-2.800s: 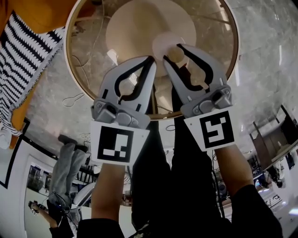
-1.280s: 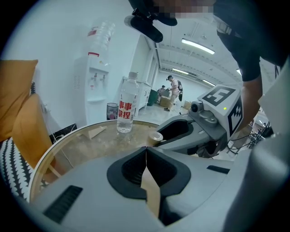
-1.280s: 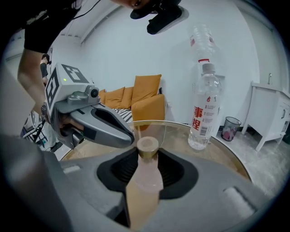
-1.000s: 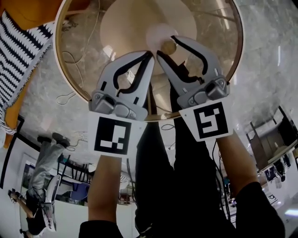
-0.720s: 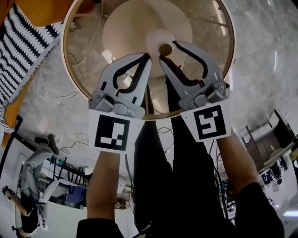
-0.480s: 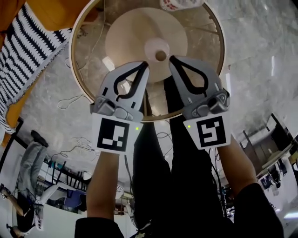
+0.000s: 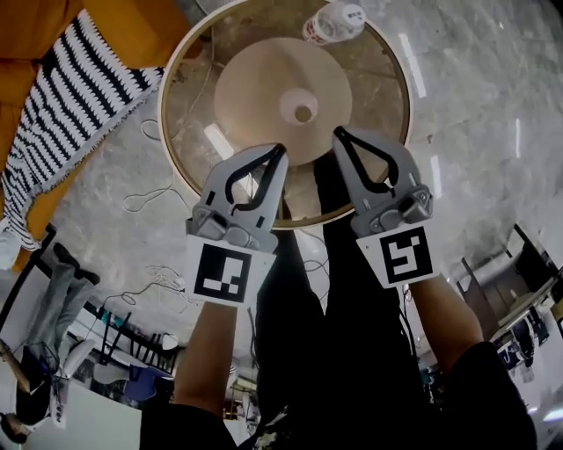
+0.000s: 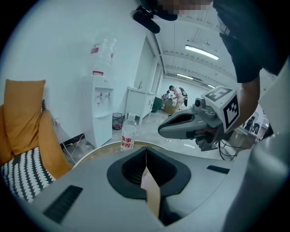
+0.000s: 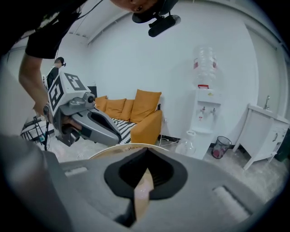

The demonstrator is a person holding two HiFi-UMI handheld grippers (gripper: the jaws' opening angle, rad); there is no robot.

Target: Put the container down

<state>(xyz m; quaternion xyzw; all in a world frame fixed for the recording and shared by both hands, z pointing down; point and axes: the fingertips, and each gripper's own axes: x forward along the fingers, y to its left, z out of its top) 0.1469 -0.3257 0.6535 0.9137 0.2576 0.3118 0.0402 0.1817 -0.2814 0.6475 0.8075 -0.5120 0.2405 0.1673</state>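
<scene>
Standing upright on table point(image 7: 189, 97): container point(image 7: 334, 22); left hand-held gripper point(image 7: 281, 151), right hand-held gripper point(image 7: 337, 134) clenched, empty.

Head view: high, looks down on the round table point(image 7: 165, 110).
Left gripper view: low, faces the bottle point(image 8: 128, 135).
Right gripper view: low, faces the sofa point(image 9: 136, 115).
Shared: the table's edge.

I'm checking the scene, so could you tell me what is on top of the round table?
A clear bottle with a red-and-white label stands near the far rim of the round table. The left tongs and the right tongs cover part of the near side.
</scene>
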